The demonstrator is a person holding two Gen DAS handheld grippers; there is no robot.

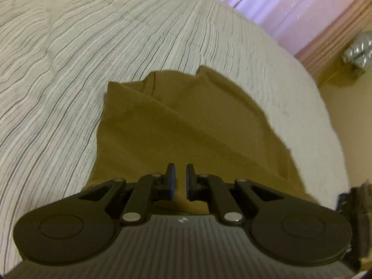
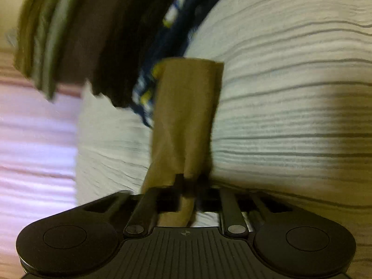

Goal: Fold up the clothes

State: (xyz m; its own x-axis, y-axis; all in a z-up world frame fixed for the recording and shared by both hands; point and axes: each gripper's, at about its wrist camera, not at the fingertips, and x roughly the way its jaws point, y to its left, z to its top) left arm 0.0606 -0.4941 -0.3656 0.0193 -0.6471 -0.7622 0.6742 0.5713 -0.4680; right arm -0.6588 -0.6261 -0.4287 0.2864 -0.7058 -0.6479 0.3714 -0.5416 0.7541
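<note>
An olive-brown garment (image 1: 186, 125) lies partly folded on the striped white bedspread (image 1: 69, 69), near the bed's edge. My left gripper (image 1: 181, 174) hovers over the garment's near end. Its fingers stand a narrow gap apart, and only the cloth below shows between them. In the blurred right wrist view, my right gripper (image 2: 189, 181) is shut on a bunched strip of the same tan-brown cloth (image 2: 186, 116), which stretches away from the fingers above the bedspread (image 2: 290, 93).
A stack of folded clothes (image 2: 76, 34) in olive, grey, brown and dark blue print sits at the bed's edge in the right wrist view. A pink striped curtain (image 1: 290, 7) hangs past the bed. A cream floor and a shiny bundle (image 1: 358, 51) are on the right.
</note>
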